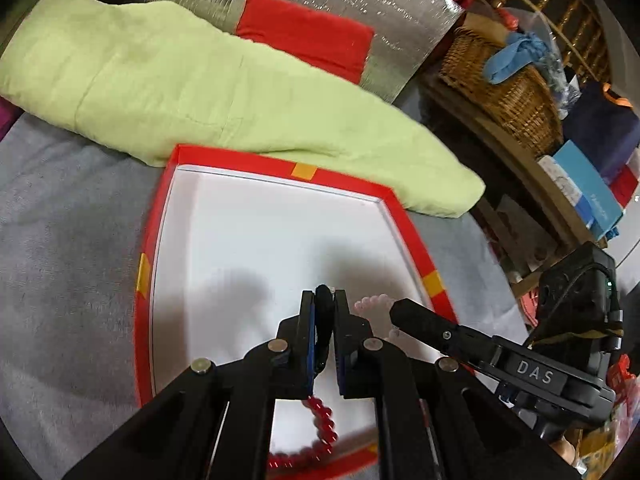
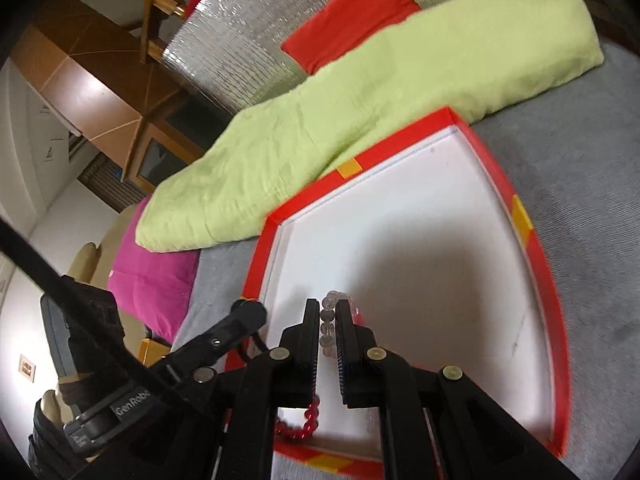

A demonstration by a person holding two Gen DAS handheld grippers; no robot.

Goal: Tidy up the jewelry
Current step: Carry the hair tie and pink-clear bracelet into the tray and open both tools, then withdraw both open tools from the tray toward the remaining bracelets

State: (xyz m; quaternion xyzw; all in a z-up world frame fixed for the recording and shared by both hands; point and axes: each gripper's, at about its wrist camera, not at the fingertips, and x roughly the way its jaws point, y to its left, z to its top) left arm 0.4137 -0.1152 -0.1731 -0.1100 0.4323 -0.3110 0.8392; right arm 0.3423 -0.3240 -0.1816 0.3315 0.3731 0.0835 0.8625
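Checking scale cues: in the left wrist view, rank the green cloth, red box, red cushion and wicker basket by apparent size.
1. Green cloth
2. Red box, close to the cloth in apparent size and nearer the camera, so their order is unsure
3. Wicker basket
4. Red cushion, partly hidden by the cloth, so unsure against the basket

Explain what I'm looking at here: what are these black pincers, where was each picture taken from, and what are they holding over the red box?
No robot: a person holds a two-finger gripper in each hand, each with a fisheye camera looking along its fingers. One picture comes from the left gripper, which is shut on a dark bracelet; the right gripper is shut on a strand of clear beads. Each gripper also shows at the edge of the other's view. Both hang over an open red box with a white inside, where a red bead bracelet lies near the front edge. The box sits on a grey cloth, beside a green cushion.
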